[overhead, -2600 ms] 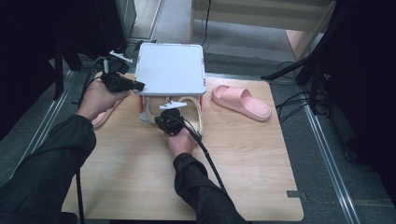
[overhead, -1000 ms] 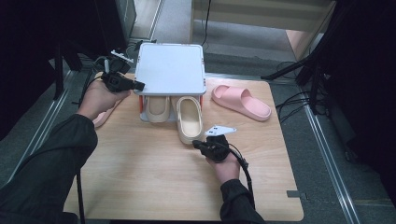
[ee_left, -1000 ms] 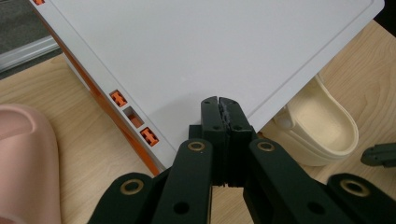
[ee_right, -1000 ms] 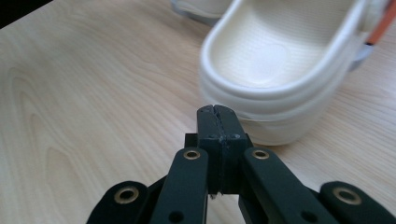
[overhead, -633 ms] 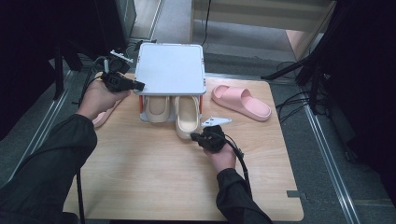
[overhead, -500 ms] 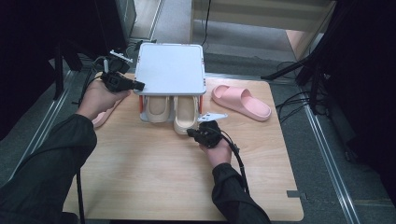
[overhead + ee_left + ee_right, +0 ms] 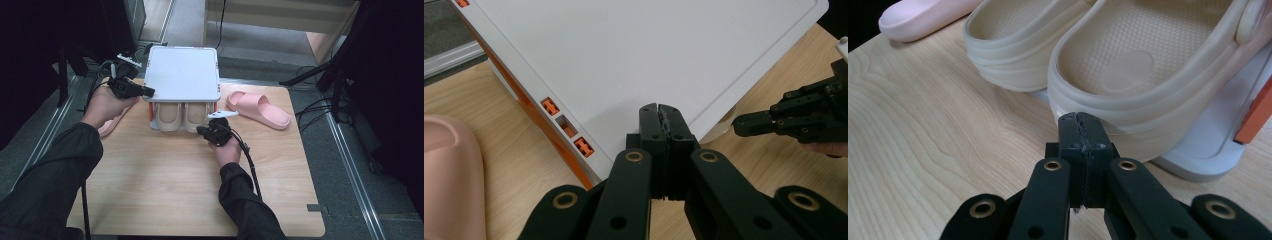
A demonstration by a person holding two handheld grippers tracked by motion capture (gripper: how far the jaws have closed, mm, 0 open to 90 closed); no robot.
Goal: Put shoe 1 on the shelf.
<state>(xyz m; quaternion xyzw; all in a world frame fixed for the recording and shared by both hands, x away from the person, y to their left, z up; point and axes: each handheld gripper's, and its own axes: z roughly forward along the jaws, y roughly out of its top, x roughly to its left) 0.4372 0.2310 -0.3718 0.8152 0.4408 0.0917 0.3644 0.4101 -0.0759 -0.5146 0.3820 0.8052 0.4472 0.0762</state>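
Right gripper (image 7: 1083,117), jaws together with nothing between them, tips against the heel of the right-hand beige clog (image 7: 1148,70), centre of the right gripper view. Both clogs sit side by side under the white rack (image 7: 183,75), upper centre of the high view. Left gripper (image 7: 659,110), jaws together, empty, tips at the rack's top edge. Pink slipper (image 7: 257,109) right of the rack.

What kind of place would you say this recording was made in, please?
Probably a lab or workshop set up for recording: a bare wooden table, a white shoe rack holding beige clogs, cables on grey floor.
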